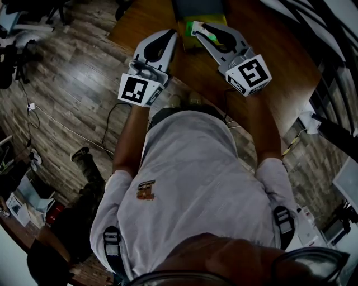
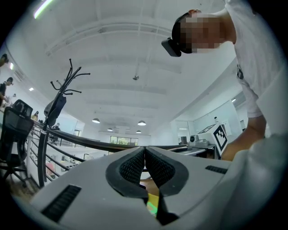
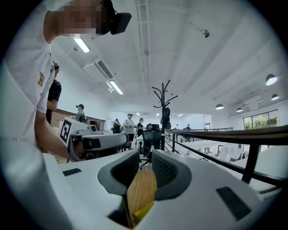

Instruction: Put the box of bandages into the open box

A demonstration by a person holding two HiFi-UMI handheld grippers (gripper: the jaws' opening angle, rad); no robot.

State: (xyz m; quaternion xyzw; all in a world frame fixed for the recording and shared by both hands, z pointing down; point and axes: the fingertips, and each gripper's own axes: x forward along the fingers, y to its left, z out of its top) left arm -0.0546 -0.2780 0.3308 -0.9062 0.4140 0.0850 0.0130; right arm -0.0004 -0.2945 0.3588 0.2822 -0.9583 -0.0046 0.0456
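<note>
In the head view the box of bandages (image 1: 197, 28), white with green print, lies on the wooden table (image 1: 279, 72) just in front of a dark open box (image 1: 199, 9) with a yellow-green front wall (image 1: 192, 42). My right gripper (image 1: 202, 29) reaches over the bandage box, and green shows between its fingers. In the right gripper view its jaws (image 3: 146, 155) stand a narrow gap apart, with only table wood and a yellow sliver (image 3: 140, 212) seen through the gap. My left gripper (image 1: 169, 34) hovers to the left, its pads (image 2: 135, 166) touching at the tips with nothing held.
The table's near edge runs just under both grippers, with wood floor and cables (image 1: 67, 125) beyond it to the left. A white socket block (image 1: 309, 122) lies off the right corner. A railing (image 3: 225, 134), a coat stand (image 3: 164, 103) and several people stand far off.
</note>
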